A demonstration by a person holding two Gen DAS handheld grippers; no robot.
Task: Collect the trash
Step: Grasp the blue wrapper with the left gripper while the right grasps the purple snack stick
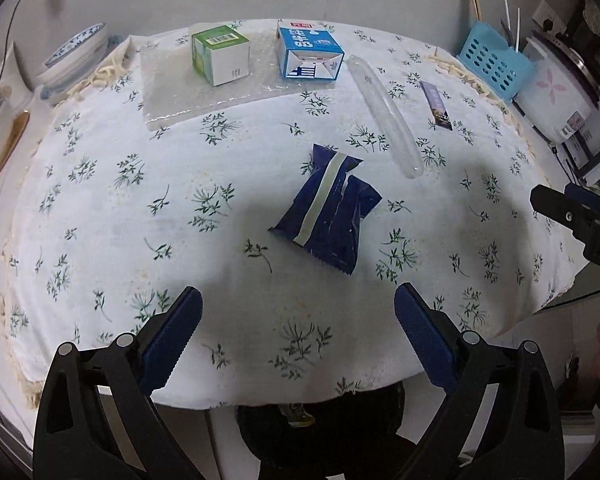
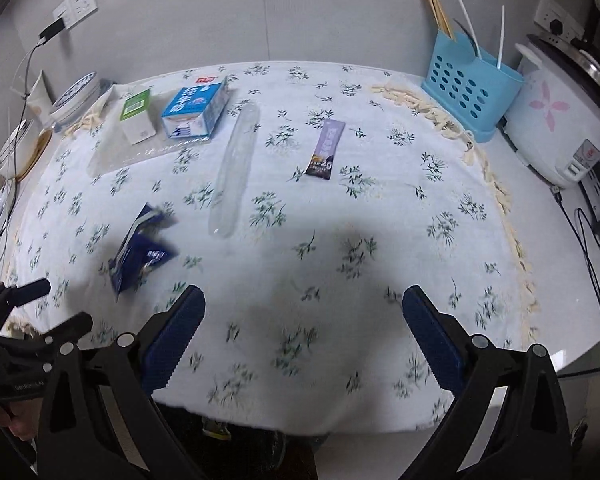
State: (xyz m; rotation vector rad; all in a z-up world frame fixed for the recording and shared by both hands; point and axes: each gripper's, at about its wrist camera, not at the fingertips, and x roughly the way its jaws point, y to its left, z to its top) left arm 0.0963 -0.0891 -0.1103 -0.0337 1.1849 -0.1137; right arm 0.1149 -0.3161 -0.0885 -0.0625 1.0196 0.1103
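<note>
Both tools are hovering over the near edge of the bench (image 1: 100, 208), nothing collected yet, so the person looks to be lining up a first pick. The left hand-held gripper (image 1: 298, 310) is gaping wide and empty, touching nothing; the right hand-held gripper (image 2: 303, 310) likewise. Nearest, just ahead of the left one, is lying the crumpled dark blue wrapper (image 1: 328, 216); closing on it calls for a short reach forward and down. Farther off are waiting a clear plastic tube (image 1: 384, 114), a purple sachet (image 2: 326, 150) and, farthest, two cartons: a green carton (image 1: 220, 54) and a blue milk carton (image 1: 310, 50).
</note>
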